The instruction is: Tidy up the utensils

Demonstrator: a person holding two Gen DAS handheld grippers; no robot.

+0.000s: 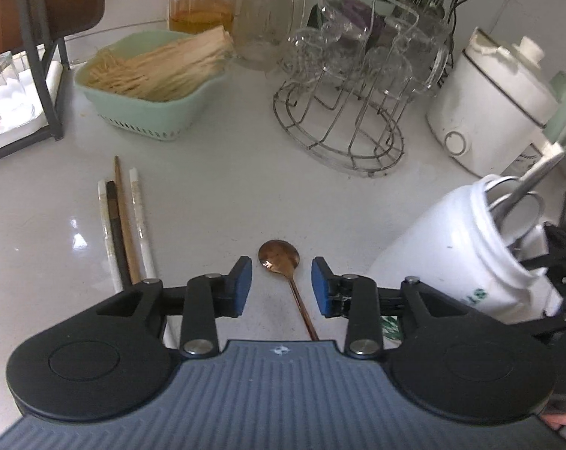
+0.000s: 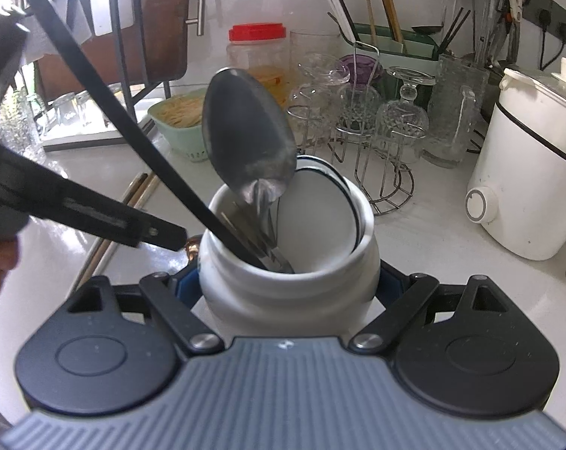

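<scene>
1. The copper-coloured spoon [image 1: 281, 258] lies flat on the counter, bowl pointing to 12 o'clock, handle running back toward 5 o'clock under the left gripper [image 1: 281, 285]. That gripper's jaws stand apart with the spoon's neck between the blue pads [image 1: 241, 288], neither pad touching it.

2. Handling guess: thin, stiff metal, light, and probably slippery on this glossy top. I'd pinch the narrow neck just behind the bowl, since the handle is skinny and sits flush with the surface (easy to skate away if the pads come in crooked).

3. At about 3 o'clock from the spoon, the white jar [image 1: 466, 251] is tilted, clamped around its body by the right gripper [image 2: 288, 285], whose jaws are closed on it. A big steel spoon [image 2: 249, 138] and a dark, thin utensil handle [image 2: 106, 86] already stand in it, so that's likely where this one goes.

4. At 9 o'clock, a few chopsticks [image 1: 123, 225] lie side by side, still loose.

5. The white countertop [image 1: 215, 195] is hard, smooth and shiny.

6. Further out toward 12 o'clock: a green basket of sticks [image 1: 147, 86], a wire rack of glasses [image 1: 358, 86] (fragile, keep clear), a red-lidded jar [image 1: 200, 0], and a white cooker [image 1: 496, 105] at 2 o'clock.
</scene>
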